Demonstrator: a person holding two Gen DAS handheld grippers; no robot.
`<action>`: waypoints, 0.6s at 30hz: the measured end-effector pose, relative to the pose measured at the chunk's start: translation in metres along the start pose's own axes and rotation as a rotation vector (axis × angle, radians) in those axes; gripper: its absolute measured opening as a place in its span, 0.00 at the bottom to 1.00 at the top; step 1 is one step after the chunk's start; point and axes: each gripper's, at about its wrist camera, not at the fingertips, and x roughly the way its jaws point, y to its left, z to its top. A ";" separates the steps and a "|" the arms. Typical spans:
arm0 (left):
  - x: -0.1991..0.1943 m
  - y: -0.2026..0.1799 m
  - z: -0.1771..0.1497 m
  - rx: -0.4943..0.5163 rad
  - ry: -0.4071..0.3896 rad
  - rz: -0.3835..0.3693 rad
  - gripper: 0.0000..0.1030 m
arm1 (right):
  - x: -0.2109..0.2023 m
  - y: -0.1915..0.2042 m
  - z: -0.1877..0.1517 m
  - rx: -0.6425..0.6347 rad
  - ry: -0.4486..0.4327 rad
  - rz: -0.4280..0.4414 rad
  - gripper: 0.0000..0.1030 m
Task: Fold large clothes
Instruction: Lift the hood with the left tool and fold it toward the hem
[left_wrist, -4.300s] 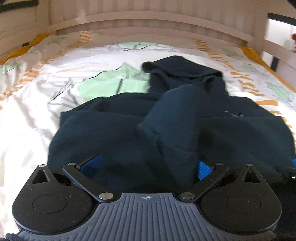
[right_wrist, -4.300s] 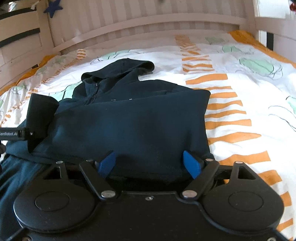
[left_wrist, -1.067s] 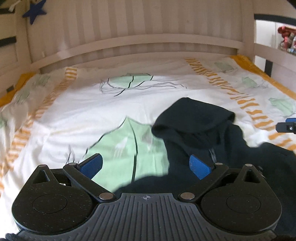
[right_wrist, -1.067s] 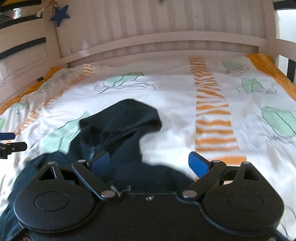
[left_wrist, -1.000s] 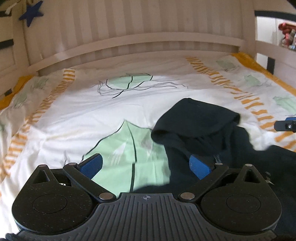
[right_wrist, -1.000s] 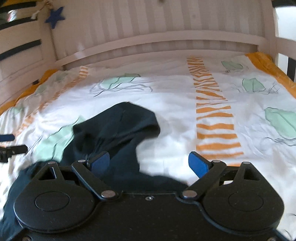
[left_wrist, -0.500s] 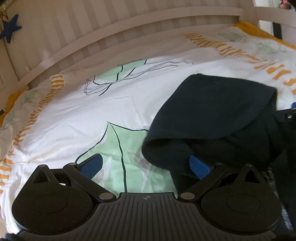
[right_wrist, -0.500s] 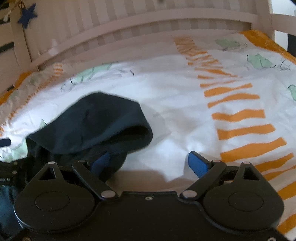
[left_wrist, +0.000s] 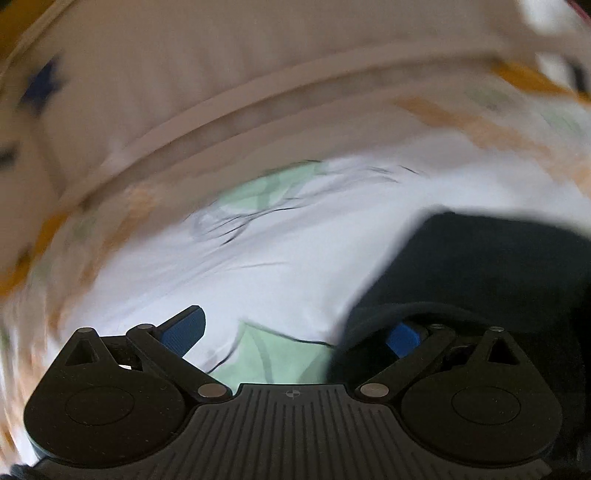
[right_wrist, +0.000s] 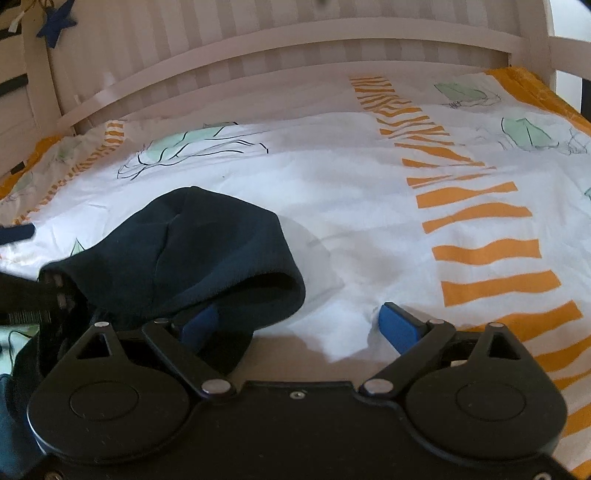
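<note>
Item: dark navy hoodie (right_wrist: 207, 258), lying on bed duvet (right_wrist: 351, 192); hood part bunched at 9 o'clock of right wrist view, at 3 o'clock of left wrist view (left_wrist: 487, 266).

Left tool (left_wrist: 293, 334): jaws spread wide, nothing clamped between them. Left blue pad (left_wrist: 183, 328) over bare duvet (left_wrist: 258, 258); right pad (left_wrist: 402, 338) up against hood edge, partly covered by dark cloth. Left wrist view heavily blurred; fine contact not discernible.

Right tool (right_wrist: 301, 326): jaws wide apart, nothing clamped. Left blue pad (right_wrist: 197, 325) tucked under hood's rolled rim; right pad (right_wrist: 399, 325) over white duvet, clear of cloth.

Surroundings: duvet white, printed with pale green leaves (right_wrist: 192, 142) and orange stripe bands (right_wrist: 476, 214), orange border at 2 o'clock. White slatted headboard (right_wrist: 295, 40) across 12 o'clock. Dark blue star ornament (right_wrist: 55, 22) hanging at 10 o'clock. Part of left tool's black frame (right_wrist: 26, 299) at 9 o'clock of right wrist view, against the hoodie.

Obstruction: hood rim overlapping inner pad of each tool.
</note>
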 end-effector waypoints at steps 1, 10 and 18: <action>0.002 0.014 -0.001 -0.076 0.012 0.001 0.98 | -0.001 0.002 0.003 -0.015 -0.005 -0.005 0.92; 0.013 0.052 -0.035 -0.173 0.082 -0.038 0.99 | 0.000 0.022 0.022 -0.098 -0.043 0.034 0.92; 0.024 0.041 -0.045 -0.048 0.153 -0.061 1.00 | 0.021 -0.025 0.004 0.039 0.054 0.043 0.91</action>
